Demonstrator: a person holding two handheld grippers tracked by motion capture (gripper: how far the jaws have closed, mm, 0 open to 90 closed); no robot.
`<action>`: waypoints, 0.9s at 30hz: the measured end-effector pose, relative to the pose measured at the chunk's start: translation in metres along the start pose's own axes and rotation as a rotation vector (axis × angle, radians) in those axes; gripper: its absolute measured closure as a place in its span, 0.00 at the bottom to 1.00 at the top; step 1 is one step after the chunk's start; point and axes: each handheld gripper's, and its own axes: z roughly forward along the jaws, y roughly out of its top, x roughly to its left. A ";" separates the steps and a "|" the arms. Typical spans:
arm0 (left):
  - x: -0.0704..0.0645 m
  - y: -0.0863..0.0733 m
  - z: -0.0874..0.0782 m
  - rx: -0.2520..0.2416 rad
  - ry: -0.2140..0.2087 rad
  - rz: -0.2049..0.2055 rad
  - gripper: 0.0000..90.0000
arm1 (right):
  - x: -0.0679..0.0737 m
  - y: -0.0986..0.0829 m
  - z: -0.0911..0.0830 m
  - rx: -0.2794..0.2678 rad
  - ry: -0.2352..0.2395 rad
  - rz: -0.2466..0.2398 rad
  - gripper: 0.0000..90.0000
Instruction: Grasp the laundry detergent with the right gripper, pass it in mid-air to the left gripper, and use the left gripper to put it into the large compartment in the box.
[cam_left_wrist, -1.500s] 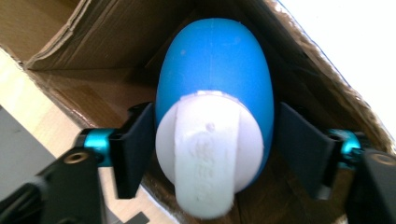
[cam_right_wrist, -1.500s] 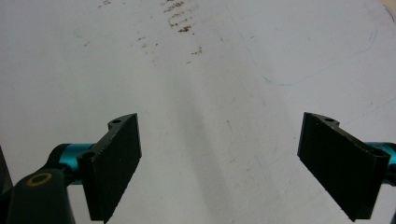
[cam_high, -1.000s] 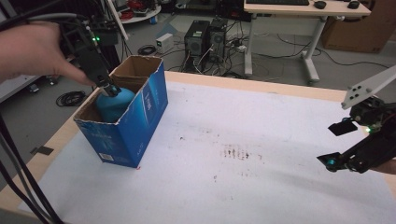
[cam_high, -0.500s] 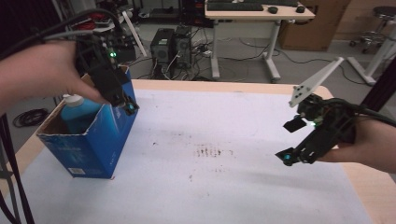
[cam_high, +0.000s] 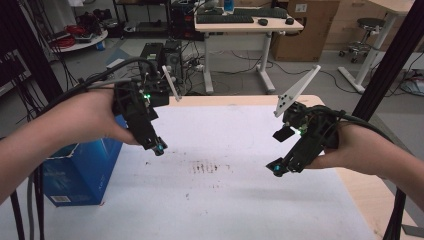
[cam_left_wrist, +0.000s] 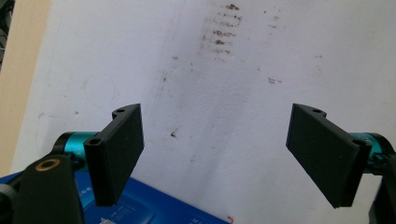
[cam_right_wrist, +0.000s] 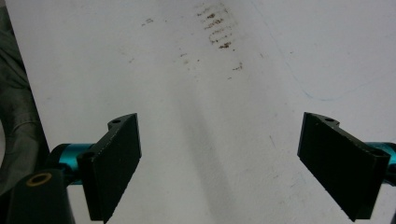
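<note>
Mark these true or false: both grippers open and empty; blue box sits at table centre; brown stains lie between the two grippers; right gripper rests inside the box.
1. Left gripper and right gripper are open and empty: true.
2. Blue box sits at table centre: false, it stands at the left edge of the table.
3. Brown stains lie between the grippers: true.
4. Right gripper rests inside the box: false, it hovers over the right side, far from the box.

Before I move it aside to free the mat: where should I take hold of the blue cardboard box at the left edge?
Probably the blue cardboard box by its near right wall, left gripper coming from above. That gripper hangs open just right of it, and a thin upright wall fits between the jaws; its top is hidden behind the forearm.
</note>
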 end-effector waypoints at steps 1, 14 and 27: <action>-0.001 0.000 0.002 -0.002 0.002 0.000 0.21 | 0.001 0.000 0.001 0.002 0.001 -0.001 0.14; -0.007 -0.008 0.029 -0.005 -0.012 0.002 0.21 | -0.001 0.001 0.012 0.018 0.026 -0.024 0.14; -0.010 -0.010 0.040 0.009 -0.027 0.003 0.21 | 0.000 0.002 0.013 0.025 0.029 -0.031 0.14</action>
